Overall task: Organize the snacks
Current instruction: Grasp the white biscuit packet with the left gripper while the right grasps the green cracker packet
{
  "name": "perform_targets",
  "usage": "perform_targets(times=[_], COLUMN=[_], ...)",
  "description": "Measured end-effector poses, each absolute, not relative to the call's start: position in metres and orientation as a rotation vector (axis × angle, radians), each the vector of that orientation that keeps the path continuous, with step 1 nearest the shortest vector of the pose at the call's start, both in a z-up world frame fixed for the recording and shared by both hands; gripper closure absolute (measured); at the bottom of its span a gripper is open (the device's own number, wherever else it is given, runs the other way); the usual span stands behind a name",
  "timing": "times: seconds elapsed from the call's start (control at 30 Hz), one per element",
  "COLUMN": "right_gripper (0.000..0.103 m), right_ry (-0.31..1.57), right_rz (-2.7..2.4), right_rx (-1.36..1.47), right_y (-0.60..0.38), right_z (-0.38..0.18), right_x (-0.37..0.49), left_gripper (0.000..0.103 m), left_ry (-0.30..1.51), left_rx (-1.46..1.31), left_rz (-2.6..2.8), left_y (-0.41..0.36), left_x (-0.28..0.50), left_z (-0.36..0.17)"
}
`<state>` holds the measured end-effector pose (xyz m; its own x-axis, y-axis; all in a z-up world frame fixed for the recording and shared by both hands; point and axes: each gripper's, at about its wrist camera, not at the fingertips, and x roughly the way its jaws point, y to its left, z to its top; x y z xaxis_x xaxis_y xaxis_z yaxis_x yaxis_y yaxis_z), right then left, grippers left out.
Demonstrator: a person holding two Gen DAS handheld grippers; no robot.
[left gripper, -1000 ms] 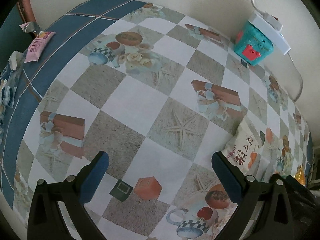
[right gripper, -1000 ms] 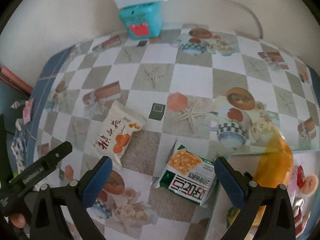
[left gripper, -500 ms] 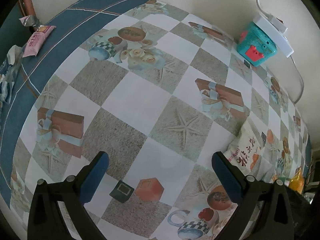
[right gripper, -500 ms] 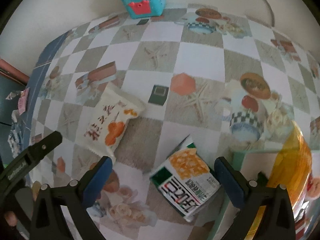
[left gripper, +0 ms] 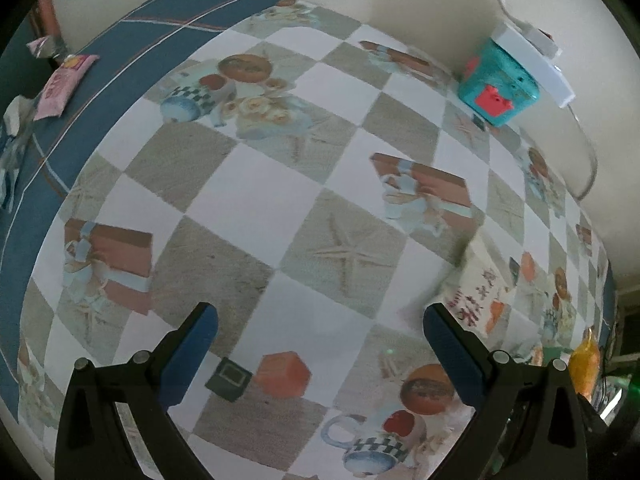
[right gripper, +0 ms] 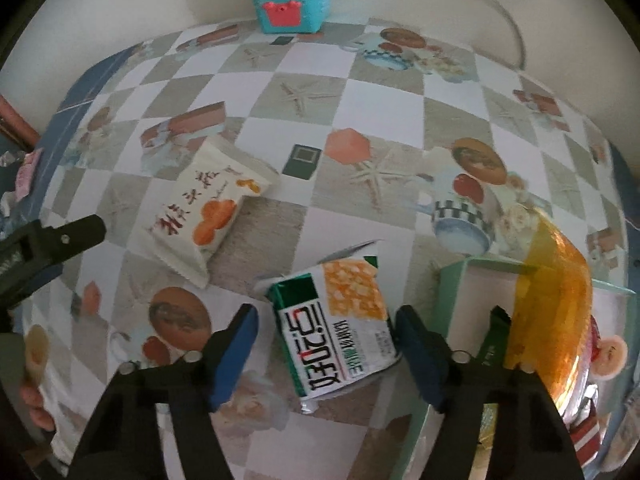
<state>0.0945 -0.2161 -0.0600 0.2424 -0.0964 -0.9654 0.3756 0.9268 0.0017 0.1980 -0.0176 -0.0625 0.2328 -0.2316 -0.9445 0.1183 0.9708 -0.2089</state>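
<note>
The green-and-white foil snack packet with an orange cracker picture (right gripper: 340,320) is seen only in the right wrist view, lying on the checkered tablecloth (right gripper: 304,160) between the right gripper (right gripper: 326,330) fingers; the jaws have just been narrowing, pads not yet pressing it. The white snack pouch with red lettering (left gripper: 476,292) appears in both views. The left gripper (left gripper: 320,326) is spread wide over bare cloth.

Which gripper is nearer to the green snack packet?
Right. The right gripper has just been closing around the green snack packet; the left gripper hangs open over bare tablecloth.
</note>
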Motion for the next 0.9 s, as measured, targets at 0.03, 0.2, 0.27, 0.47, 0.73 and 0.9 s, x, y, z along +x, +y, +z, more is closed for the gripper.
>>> perform_targets(times=[0.03,0.2,0.27,0.47,0.73,0.9], right_gripper=[0.034,0.037,0.037,0.042,0.045,0.046], right_ry=[1.280,1.235,1.226,1.200,1.177,1.169], right_rz=[-0.346,-0.411,-0.430,-0.456,-0.451,-0.439], right_rx=[0.265,0.331,0.319,0.322,0.363,0.390], right_y=[-0.218,-0.227,-0.224,-0.214,-0.220,-0.224], right_z=[-0.060,-0.064,-0.063,-0.061,-0.061,-0.063], right_x=[0.091,0.078,0.077,0.075,0.074,0.074], left_gripper=[0.001,0.001,0.001,0.001,0.001,0.001], left_ry=[1.310,1.287,1.281,1.244,1.209,1.213], left_rx=[-0.097,-0.075,-0.066,-0.024,0.058,0.073], left_rz=[-0.252,-0.319,-0.342,-0.400,-0.453,-0.499], left_y=[-0.022,-0.040,-0.046,-0.064,-0.087,-0.101], left_x=[0.198,0.196,0.196,0.194,0.190,0.191], left_z=[-0.062,-0.058,-0.058,-0.057,-0.060,-0.065])
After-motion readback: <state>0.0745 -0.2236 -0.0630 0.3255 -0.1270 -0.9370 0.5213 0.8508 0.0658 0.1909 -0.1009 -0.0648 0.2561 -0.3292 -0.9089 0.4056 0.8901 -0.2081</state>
